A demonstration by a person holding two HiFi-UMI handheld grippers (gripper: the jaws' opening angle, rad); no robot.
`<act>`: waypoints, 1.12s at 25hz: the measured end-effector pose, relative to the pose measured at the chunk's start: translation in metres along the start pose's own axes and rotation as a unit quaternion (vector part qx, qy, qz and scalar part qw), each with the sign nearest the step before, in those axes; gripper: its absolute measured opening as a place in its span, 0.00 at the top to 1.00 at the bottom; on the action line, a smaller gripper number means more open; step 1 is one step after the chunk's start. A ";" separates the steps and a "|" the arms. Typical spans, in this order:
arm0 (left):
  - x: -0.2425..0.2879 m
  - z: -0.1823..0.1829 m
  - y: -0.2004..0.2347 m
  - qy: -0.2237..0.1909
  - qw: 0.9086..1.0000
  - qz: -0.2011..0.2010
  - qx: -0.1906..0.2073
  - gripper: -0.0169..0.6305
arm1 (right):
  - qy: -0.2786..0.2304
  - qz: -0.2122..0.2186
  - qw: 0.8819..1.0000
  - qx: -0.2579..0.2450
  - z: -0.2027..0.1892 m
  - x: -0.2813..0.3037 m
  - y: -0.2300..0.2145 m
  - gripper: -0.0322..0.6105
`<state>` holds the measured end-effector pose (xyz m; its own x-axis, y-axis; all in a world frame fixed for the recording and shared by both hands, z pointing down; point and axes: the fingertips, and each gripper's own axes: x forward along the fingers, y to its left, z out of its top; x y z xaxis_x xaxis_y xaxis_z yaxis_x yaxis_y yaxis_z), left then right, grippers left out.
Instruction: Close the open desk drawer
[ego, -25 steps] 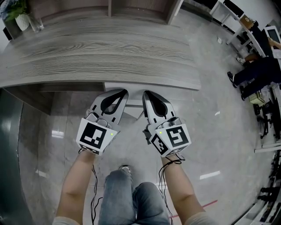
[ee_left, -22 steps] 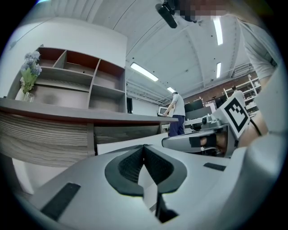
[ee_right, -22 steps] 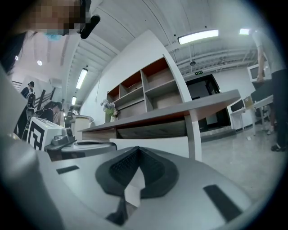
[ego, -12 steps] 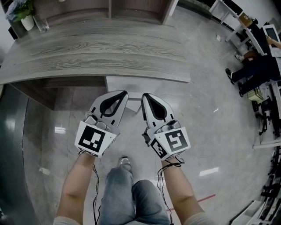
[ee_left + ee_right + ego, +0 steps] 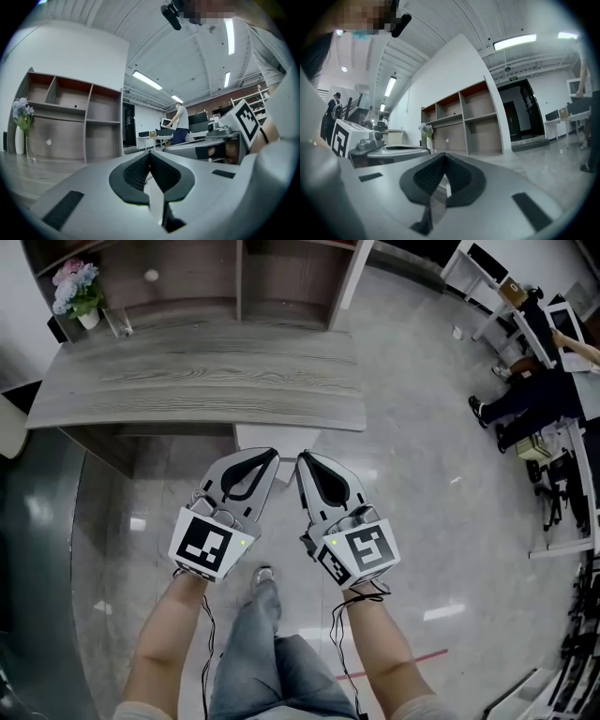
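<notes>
A white drawer (image 5: 279,438) sticks out a little from under the front edge of the grey wood desk (image 5: 197,381). My left gripper (image 5: 270,456) and right gripper (image 5: 301,458) are held side by side just in front of it, tips close to the drawer front. Whether they touch it I cannot tell. Both are shut with nothing between the jaws. In the left gripper view the left gripper (image 5: 150,153) shows its pads pressed together, and the right gripper (image 5: 443,155) looks the same in the right gripper view.
A brown shelving unit (image 5: 239,268) stands behind the desk. A flower vase (image 5: 77,289) and a glass (image 5: 119,322) sit at the desk's back left. A dark curved panel (image 5: 37,521) is at the left. Seated people (image 5: 525,395) are at the right.
The view has drawn back from the desk. Less of the white drawer shows past the desk edge than a second ago. Both grippers stay shut and side by side.
</notes>
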<state>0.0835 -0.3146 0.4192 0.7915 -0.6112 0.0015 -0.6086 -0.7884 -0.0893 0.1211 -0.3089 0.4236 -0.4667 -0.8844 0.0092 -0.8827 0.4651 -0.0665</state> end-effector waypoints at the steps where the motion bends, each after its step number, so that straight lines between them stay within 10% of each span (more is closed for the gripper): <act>1: -0.003 0.012 -0.003 -0.001 1.000 -0.002 0.002 0.96 | -0.001 0.001 1.000 -0.002 0.014 -0.003 0.004 0.94; 12: -0.038 0.142 -0.015 -0.030 1.000 -0.006 0.004 0.96 | -0.024 0.004 0.999 -0.023 0.145 -0.034 0.043 0.94; 28: -0.105 0.228 -0.061 -0.044 0.999 -0.026 0.017 0.96 | -0.047 0.018 0.998 -0.039 0.223 -0.100 0.110 0.94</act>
<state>0.0508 -0.1863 0.1972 0.8245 -0.5601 -0.0811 -0.5659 -0.8150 -0.1249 0.0827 -0.1776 0.1926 -0.4945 -0.8649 -0.0864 -0.8686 0.4953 0.0131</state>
